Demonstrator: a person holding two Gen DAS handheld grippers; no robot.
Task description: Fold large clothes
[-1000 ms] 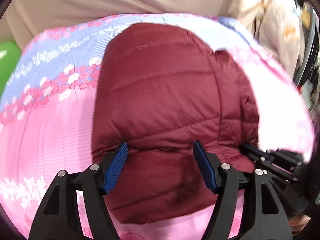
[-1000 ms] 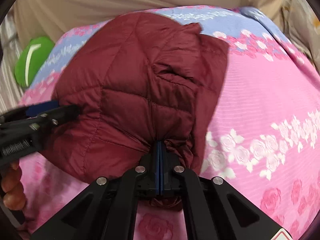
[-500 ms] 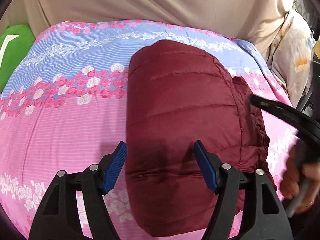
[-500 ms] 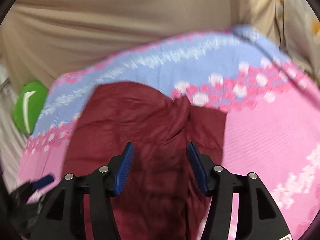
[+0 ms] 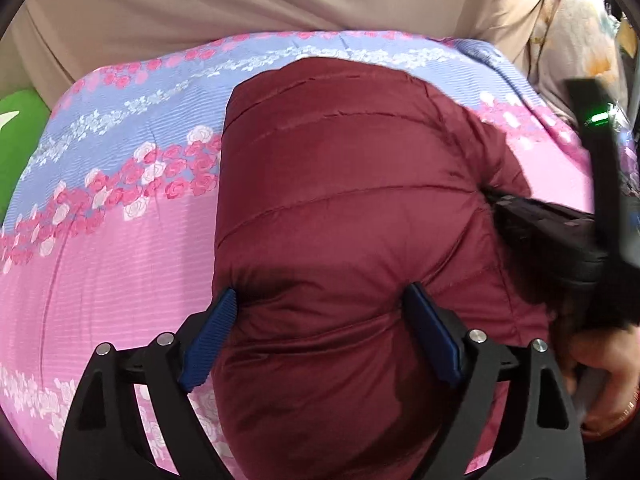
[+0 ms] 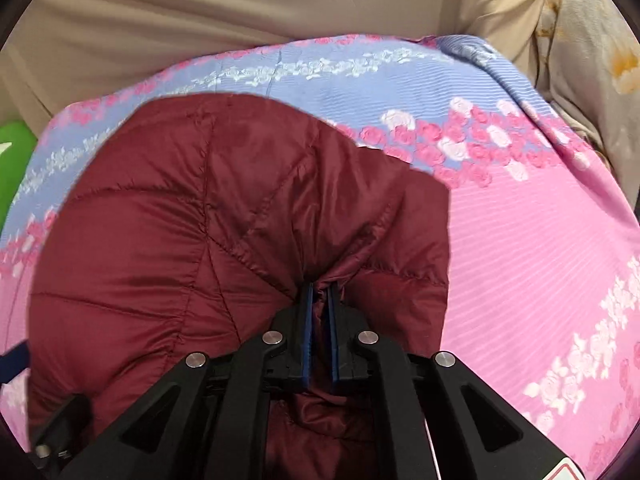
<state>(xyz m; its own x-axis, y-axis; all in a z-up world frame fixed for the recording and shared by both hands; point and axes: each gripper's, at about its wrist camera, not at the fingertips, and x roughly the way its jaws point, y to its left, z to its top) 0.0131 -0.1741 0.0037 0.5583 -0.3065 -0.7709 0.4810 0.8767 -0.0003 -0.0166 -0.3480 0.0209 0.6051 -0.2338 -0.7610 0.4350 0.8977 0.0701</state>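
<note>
Maroon quilted jacket [image 5: 340,216] on a pink flowered bedsheet [image 5: 120,264]
Left claw [image 5: 320,332] is opening, released around the jacket; right claw [image 6: 319,320] is closing, pinching a jacket fold

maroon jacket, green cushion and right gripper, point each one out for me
maroon jacket [image 5: 340,200], left wrist view, quilted top panel
green cushion [image 5: 16,152], left wrist view, visible edge
right gripper [image 6: 319,300], right wrist view, between fingertips

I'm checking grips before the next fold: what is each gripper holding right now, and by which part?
The right gripper is closing on a pinched fold at the near edge of the maroon puffer jacket. The left gripper holds nothing; its opening fingers straddle the jacket's bulge.
</note>
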